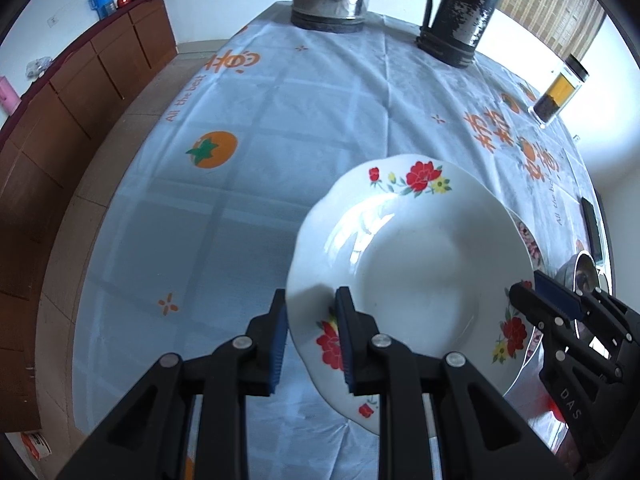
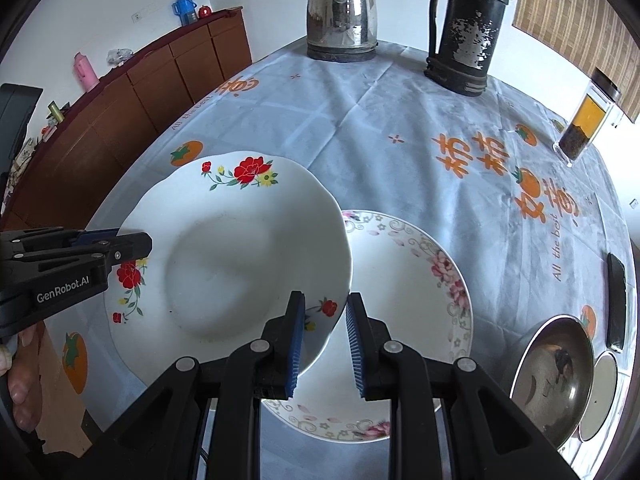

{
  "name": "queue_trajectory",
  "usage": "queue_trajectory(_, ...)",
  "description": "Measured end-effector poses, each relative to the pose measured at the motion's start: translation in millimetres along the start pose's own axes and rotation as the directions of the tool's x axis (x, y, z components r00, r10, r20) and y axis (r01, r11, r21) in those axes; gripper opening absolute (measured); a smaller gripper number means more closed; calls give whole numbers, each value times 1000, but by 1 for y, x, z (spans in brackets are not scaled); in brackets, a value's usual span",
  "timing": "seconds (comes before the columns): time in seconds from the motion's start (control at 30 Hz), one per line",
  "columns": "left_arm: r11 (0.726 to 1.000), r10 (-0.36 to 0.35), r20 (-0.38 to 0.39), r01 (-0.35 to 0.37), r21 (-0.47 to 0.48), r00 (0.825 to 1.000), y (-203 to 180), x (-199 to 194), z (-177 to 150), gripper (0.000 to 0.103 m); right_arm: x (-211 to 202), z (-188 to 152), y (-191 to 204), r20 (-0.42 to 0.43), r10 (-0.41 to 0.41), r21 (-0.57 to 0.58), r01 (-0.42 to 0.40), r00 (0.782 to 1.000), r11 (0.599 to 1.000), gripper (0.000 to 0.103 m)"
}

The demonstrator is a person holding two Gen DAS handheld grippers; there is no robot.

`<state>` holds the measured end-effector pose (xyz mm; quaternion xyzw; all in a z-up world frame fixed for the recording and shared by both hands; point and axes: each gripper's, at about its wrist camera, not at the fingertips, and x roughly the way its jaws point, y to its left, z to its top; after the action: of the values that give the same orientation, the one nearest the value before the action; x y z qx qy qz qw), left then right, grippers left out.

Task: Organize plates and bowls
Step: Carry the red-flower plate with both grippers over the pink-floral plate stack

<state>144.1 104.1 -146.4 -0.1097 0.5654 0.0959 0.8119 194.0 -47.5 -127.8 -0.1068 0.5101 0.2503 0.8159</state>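
Left gripper reaching in level from the near left, fingers clamped on the rim of the white scalloped plate with red flowers. Plate held tilted above the blue-white tablecloth, overlapping the round pink-flowered plate near the table's near edge. Right gripper straddling the opposite rim, fingers apart, not pinching. Two steel bowls at the near right corner.

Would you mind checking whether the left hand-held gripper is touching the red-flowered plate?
Touching. In the left wrist view, the left hand-held gripper straddles the rim of the red-flowered plate, and its right pad lies against the plate's upper face.
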Motion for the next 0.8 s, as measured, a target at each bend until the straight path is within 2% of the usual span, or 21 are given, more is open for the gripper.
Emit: queue_trajectory(0.8,995,-18,-8,18,102,1000,-51,4,3,21,-10,-21,-46,3,-47,97,47,999,994,23)
